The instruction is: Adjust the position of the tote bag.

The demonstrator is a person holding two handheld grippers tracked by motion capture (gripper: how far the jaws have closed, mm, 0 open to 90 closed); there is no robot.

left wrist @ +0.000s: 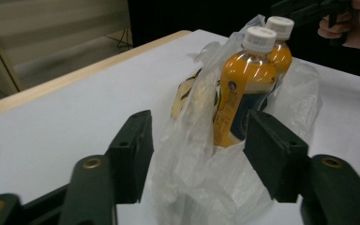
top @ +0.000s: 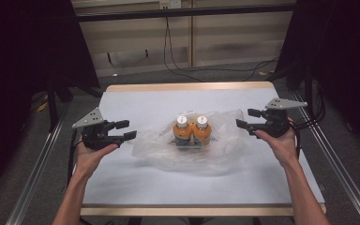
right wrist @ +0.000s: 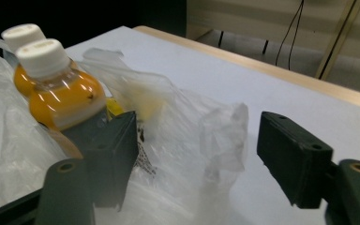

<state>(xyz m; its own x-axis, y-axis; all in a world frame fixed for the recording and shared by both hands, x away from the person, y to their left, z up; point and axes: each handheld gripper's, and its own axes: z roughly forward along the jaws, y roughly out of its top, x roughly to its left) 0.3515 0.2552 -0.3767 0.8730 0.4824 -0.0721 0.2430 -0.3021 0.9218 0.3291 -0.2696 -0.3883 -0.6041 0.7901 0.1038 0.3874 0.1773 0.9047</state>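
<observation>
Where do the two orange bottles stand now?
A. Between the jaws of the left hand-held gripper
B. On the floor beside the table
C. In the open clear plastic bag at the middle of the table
C: the two orange bottles stand upright, side by side, in the clear plastic bag; both hand-held grippers are apart from them.

Gaping tongs [right wrist: 194,161] before bagged bottles [right wrist: 58,89]

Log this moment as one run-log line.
left gripper: open, left of bag | right gripper: open, right of bag | bottles: two, upright in bag | contact: none
</observation>
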